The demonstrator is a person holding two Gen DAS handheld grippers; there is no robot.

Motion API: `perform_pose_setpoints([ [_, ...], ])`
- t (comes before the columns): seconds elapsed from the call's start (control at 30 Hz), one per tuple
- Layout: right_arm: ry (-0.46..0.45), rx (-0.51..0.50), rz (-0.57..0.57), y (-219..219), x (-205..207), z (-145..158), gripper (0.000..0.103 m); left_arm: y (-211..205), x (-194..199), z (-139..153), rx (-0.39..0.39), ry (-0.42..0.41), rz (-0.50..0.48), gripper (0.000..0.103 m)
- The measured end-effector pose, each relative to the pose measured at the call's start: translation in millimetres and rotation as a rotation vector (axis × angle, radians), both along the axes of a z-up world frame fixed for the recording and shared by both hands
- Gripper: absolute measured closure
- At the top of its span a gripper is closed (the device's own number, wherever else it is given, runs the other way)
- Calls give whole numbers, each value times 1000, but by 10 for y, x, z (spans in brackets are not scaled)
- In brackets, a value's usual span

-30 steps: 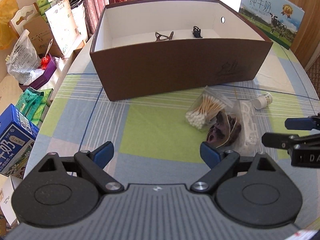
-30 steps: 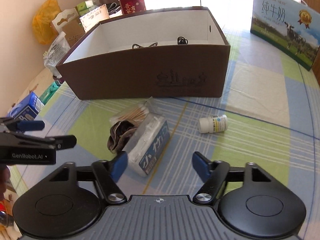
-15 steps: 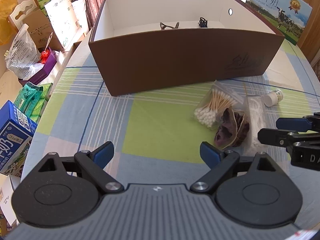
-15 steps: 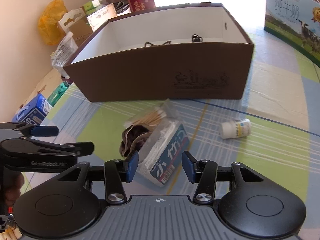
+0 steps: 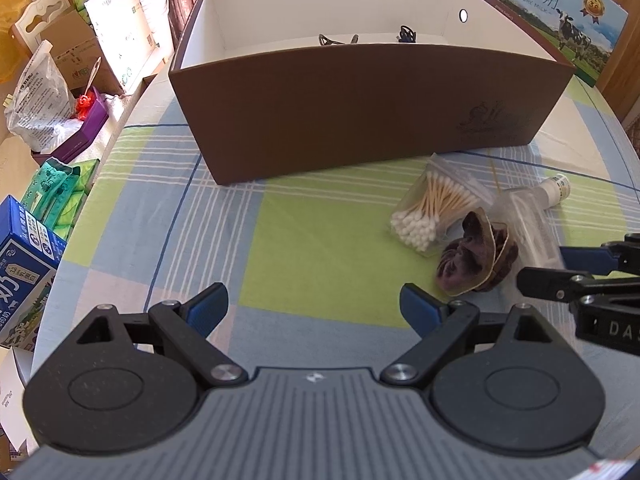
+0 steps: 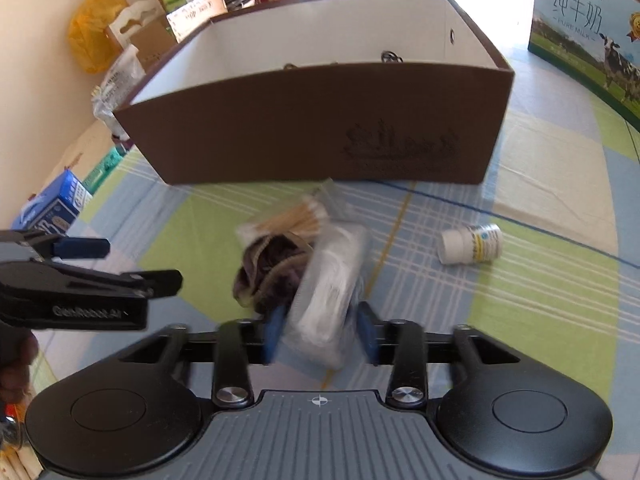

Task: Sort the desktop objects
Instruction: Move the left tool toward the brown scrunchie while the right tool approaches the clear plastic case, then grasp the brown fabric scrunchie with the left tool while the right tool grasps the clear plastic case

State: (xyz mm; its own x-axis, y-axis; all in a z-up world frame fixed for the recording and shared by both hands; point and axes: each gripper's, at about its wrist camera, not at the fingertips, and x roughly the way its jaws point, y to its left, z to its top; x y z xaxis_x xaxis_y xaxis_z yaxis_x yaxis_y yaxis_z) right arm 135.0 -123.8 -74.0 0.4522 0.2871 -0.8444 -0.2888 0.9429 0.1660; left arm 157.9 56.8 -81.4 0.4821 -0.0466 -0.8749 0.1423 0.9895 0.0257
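A clear plastic box of cotton swabs (image 6: 330, 286) lies on the checked tablecloth, and my right gripper (image 6: 320, 338) is shut on its near end. The same box shows in the left wrist view (image 5: 530, 224). Next to it lie a dark purple scrunchie (image 6: 266, 270), a bag of wooden cotton buds (image 5: 434, 210) and a small white bottle (image 6: 470, 244). A large brown box (image 5: 360, 92) with a white inside stands behind them. My left gripper (image 5: 314, 306) is open and empty, left of the pile.
A milk carton board (image 5: 560, 20) stands at the back right. Bags, cartons and a blue milk box (image 5: 24, 268) crowd the floor off the table's left edge. Two small dark items (image 5: 406, 34) lie inside the brown box.
My right gripper has moved forward and closed its fingers on the near end of the clear swab box. My left gripper stays open and has shifted slightly nearer the brown box.
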Motion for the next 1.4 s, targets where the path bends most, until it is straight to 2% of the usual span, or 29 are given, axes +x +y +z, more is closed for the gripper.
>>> perform_pose_setpoints([
  [0.13,-16,-33,-9,-142,-17,-8,76,-46,-5,-2,-13,1,-20,14],
  [0.27,-16,-17,-7,-237,-1,-18,75,-104,4,-11,-17,3,-35,14],
  [0.43,-44,-8,32,-182,43,-43,75,-138,-5,-1,-19,0,-47,14],
  [0.7,-54,-51,70,-128,112,-159,76,-131,-27,-7,-24,11,-39,14],
  [0.93,-36,-49,29,-362,37,-127,76,-194,-37,-9,-33,7,-68,14],
  [1.17,-25,-56,-63,-774,-41,-101,76,-343,-51,24,-100,-25,-191,18],
  [1.4,-25,-78,-150,-1132,-120,-69,76,-654,2,-8,-125,-66,-342,32],
])
